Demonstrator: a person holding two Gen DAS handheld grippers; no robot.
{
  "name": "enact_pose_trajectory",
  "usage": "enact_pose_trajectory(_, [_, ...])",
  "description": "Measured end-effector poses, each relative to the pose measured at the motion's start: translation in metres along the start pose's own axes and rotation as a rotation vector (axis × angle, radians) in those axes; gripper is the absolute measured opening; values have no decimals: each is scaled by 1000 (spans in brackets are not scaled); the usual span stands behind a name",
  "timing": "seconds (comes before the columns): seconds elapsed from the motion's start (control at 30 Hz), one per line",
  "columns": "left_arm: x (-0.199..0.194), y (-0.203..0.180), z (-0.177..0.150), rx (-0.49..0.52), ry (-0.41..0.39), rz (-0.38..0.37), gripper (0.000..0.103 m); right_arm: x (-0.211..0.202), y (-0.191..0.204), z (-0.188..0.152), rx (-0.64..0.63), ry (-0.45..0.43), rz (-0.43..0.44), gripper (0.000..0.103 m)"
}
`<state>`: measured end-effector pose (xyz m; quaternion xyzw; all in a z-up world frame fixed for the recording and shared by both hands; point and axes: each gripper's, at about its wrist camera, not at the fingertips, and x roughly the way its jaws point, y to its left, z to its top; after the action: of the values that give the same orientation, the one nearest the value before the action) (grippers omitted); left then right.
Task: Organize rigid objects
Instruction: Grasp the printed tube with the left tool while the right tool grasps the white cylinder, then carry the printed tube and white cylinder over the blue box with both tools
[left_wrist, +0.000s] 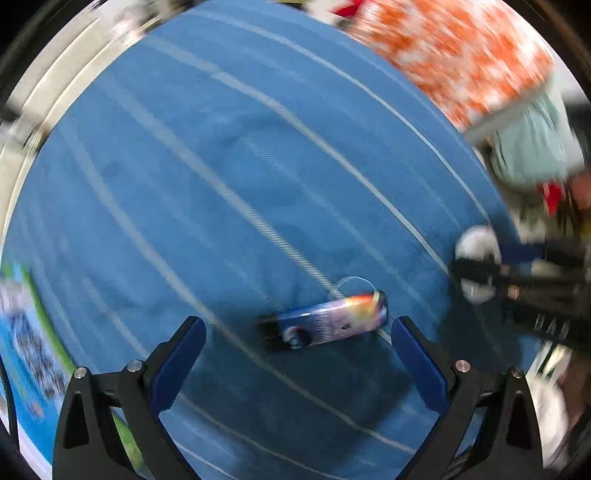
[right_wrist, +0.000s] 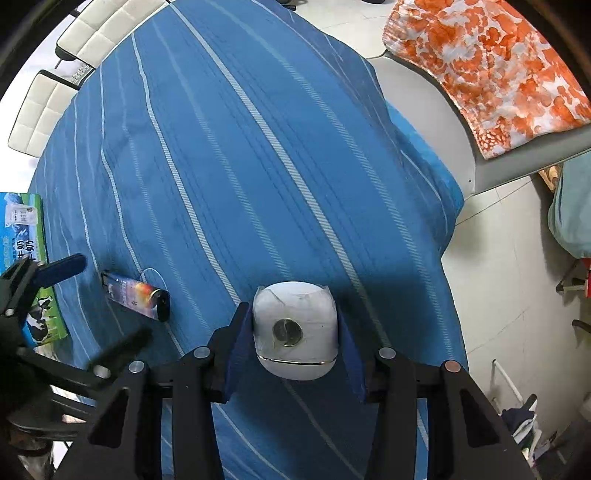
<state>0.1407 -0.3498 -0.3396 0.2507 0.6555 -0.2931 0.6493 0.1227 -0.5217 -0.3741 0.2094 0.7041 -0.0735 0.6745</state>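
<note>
The left hand-held gripper (left_wrist: 297, 334) points down at a blue striped cloth (left_wrist: 221, 166), jaws wide apart, blue pads clear of everything. Between the 2 fingertips lies a small dark blue printed case (left_wrist: 328, 325), flat on the cloth. Off to the right, the right hand-held gripper (left_wrist: 480, 267) is clamped on a white rounded gadget (left_wrist: 476, 240). A blue-green carton (left_wrist: 29, 350) sits at the left edge, orange-white fabric (left_wrist: 461, 55) up top. Whole shot is pretty blurry.
</note>
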Motion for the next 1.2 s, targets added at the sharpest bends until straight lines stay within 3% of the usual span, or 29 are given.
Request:
enact_pose_trajectory(0.1, [19,-16,5,114,71,2,103,1,-1,-1,4,-1,-11,49])
enact_pose_trajectory(0.23, [31,-23,13,104,67,25,97,0,0,-4,24,-19,-22,49])
enact_pose_trajectory(0.3, [29,-23,13,75,48,44,83,-1,1,-7,36,-30,-29,49])
enact_pose_trajectory(0.43, [26,2,4,-115,33,49,82,-2,7,-13,49,-43,-51,49])
enact_pose_trajectory(0.53, [24,24,-7,-298,9,11,82,-1,11,-16,36,-52,-80,49])
enact_pose_trajectory(0.7, [20,43,-25,-424,-2,-33,82,-1,16,-19,14,-67,-109,49])
enact_pose_trajectory(0.97, [-7,48,-44,-396,-66,15,82,-18,33,-38,-13,-105,-82,49])
enact_pose_trajectory(1.2, [-39,43,-53,-378,-158,59,82,-54,68,-52,-90,-189,-83,49])
